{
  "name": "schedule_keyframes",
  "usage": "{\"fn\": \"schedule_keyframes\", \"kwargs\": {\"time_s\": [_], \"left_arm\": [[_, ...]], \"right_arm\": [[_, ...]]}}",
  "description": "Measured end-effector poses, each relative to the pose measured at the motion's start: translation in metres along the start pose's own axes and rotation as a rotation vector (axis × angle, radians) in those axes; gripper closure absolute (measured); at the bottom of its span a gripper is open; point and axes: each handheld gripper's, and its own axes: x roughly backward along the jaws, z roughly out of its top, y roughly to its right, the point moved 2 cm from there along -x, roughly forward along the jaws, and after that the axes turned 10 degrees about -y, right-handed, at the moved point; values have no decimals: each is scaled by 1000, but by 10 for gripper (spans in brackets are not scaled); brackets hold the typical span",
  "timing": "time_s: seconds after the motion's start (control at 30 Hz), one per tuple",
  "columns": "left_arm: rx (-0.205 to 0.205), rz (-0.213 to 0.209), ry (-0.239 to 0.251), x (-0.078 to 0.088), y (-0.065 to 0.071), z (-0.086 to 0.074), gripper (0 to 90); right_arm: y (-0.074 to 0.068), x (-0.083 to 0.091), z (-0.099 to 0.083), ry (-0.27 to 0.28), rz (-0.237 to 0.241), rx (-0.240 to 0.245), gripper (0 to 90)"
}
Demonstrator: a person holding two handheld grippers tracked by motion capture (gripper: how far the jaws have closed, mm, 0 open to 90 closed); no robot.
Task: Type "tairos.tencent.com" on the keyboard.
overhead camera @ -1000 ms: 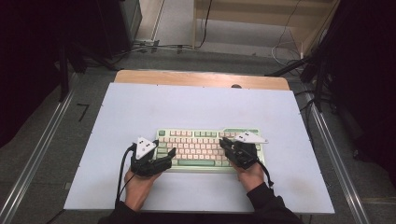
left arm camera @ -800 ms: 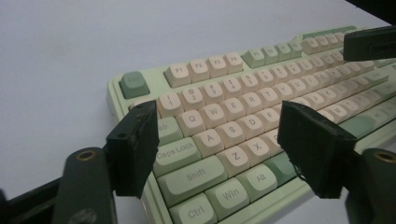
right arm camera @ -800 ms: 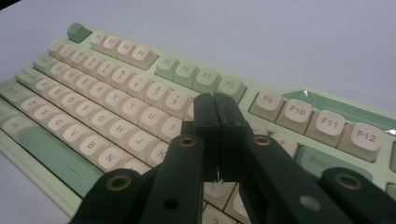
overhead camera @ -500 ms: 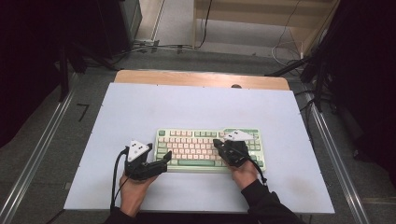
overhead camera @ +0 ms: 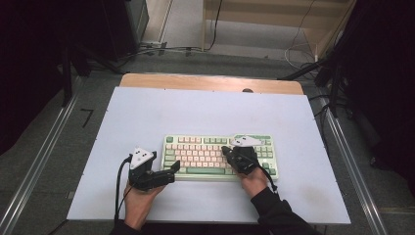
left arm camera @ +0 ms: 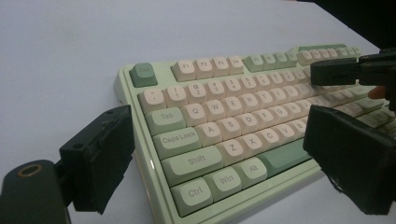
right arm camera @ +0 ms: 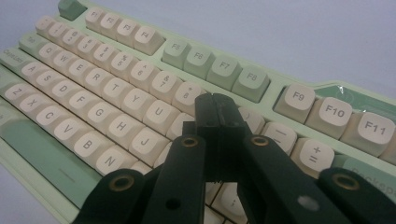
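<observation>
High view: the keyboard [overhead camera: 220, 155] lies flat on the pale bench [overhead camera: 147, 112], slightly right of its middle and near the person's edge. The right tool [overhead camera: 229, 151] sits over the right-of-centre keys, held by the right hand [overhead camera: 253, 180]. The left tool [overhead camera: 172, 169] hangs just off the keyboard's near-left corner, over bare bench, in the left hand [overhead camera: 138, 201].

Left gripper view: the left tool [left arm camera: 219, 154] has its 2 jaws spread wide, 1 at the bottom left over the bench, the other at the right over the space-bar end. Between them lies the corner with Ctrl, Win, Alt and Shift. Nothing is held. The right tool [left arm camera: 336, 71] shows farther off, over the upper rows.

Right gripper view: the right tool [right arm camera: 217, 112] has its jaws pressed together into 1 narrow tip, gripping nothing, pointed down on the keys near I, O and 9. Whether the tip touches a keycap I cannot tell.

The step in hand looks like key pressing with the closed right tip, a poke rather than a grasp. The next move likely calls for a short, straight push on 1 keycap without catching its neighbours, while the left tool stays clear or steadies the corner.

Against 1.0 s ago, the left tool has drawn back off the keyboard's left edge toward the person, and the right tool has shifted slightly left along the keys. The keyboard has not moved.
</observation>
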Motion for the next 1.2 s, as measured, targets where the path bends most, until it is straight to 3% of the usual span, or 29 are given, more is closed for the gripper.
{"fn": "schedule_keyframes", "kwargs": {"time_s": [0.1,0.2,0.63,0.8,0.9,1.0,1.1,1.2], "left_arm": [[-5,-18,0,0,0,1,74],[-16,12,13,1,2,1,72],[-13,30,-4,0,1,1,76],[-12,33,-1,-1,1,1,76],[-9,37,-1,-1,0,1,76],[-10,38,-1,-2,-1,0,92],[-19,47,3,-2,0,0,170],[-20,51,20,0,0,-1,247]], "right_arm": [[0,0,0,-4,-1,1,876],[0,-1,-1,-8,0,0,876],[-1,-4,-2,-24,-14,8,876],[0,-1,-1,-13,6,-9,857],[1,5,1,33,22,-15,742],[3,9,1,69,21,-15,448],[6,13,2,106,7,-22,302],[6,14,2,110,1,-20,279]]}}
